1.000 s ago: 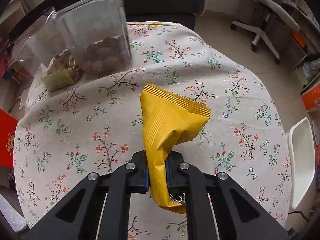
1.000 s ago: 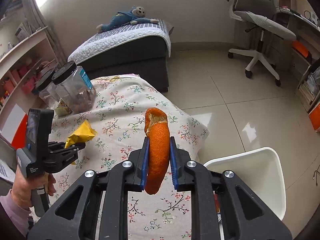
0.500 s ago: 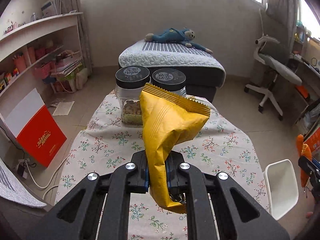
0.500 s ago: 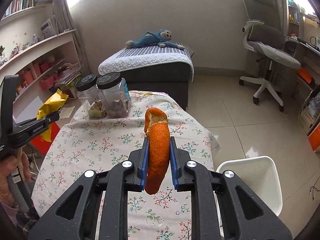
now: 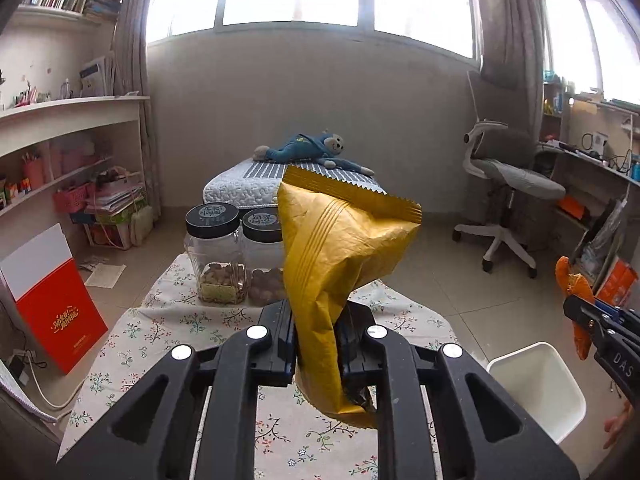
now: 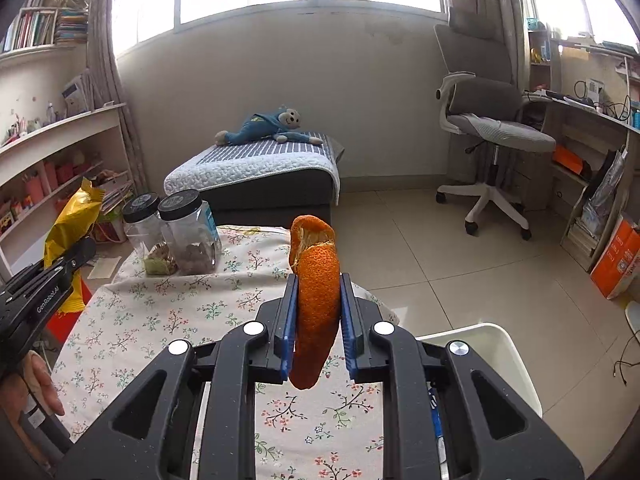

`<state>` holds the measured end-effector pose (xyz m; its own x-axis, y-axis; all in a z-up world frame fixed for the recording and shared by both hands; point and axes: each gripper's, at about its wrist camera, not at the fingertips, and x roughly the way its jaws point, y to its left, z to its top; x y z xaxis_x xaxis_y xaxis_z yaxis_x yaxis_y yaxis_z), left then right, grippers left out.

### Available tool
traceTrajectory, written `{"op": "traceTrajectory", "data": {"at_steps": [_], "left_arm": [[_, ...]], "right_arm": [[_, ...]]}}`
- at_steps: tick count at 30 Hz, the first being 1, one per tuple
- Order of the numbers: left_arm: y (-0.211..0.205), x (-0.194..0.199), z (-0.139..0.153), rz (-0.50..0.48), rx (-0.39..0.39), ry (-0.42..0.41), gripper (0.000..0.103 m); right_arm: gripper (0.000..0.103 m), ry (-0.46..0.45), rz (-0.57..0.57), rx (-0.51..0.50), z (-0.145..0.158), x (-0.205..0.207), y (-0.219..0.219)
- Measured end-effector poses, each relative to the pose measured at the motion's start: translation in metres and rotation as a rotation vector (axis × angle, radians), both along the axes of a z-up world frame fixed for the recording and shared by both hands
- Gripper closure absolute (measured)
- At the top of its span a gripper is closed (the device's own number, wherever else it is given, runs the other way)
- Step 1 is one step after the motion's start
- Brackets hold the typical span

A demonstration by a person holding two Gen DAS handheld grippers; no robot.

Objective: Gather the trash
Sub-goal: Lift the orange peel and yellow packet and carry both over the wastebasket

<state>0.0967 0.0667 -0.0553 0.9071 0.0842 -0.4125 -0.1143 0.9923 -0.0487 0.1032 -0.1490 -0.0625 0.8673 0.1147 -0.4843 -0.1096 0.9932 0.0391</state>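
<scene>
A crinkled yellow snack wrapper (image 5: 340,256) stands upright between the pads of my left gripper (image 5: 318,320), whose jaws are opening while the pads still pinch it. A curled strip of orange peel (image 6: 318,280) is clamped in my right gripper (image 6: 318,304), which is shut on it. Both are held in the air above the floral table (image 5: 180,320). A white bin (image 5: 536,384) stands on the floor beside the table's right edge, below the right gripper (image 5: 576,308). The right wrist view has the left gripper (image 6: 76,256) with the wrapper (image 6: 72,224) at far left.
Two black-lidded clear jars (image 5: 216,256) of snacks stand at the table's far end. A red and white box (image 5: 56,304) leans on the floor to the left. Beyond are a low bed (image 6: 260,168) with a blue plush toy and an office chair (image 5: 508,176).
Both grippers have risen and tilted up, the left one much more, so the views swing from the tabletop to the room. The wrapper and the peel have stayed in the grippers.
</scene>
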Motion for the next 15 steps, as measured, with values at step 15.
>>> {"op": "traceTrajectory", "data": {"at_steps": [15], "left_arm": [[-0.044, -0.001, 0.004, -0.086, 0.015, -0.023, 0.086]], "right_arm": [[0.084, -0.038, -0.045, -0.041, 0.0, -0.006, -0.013]]}}
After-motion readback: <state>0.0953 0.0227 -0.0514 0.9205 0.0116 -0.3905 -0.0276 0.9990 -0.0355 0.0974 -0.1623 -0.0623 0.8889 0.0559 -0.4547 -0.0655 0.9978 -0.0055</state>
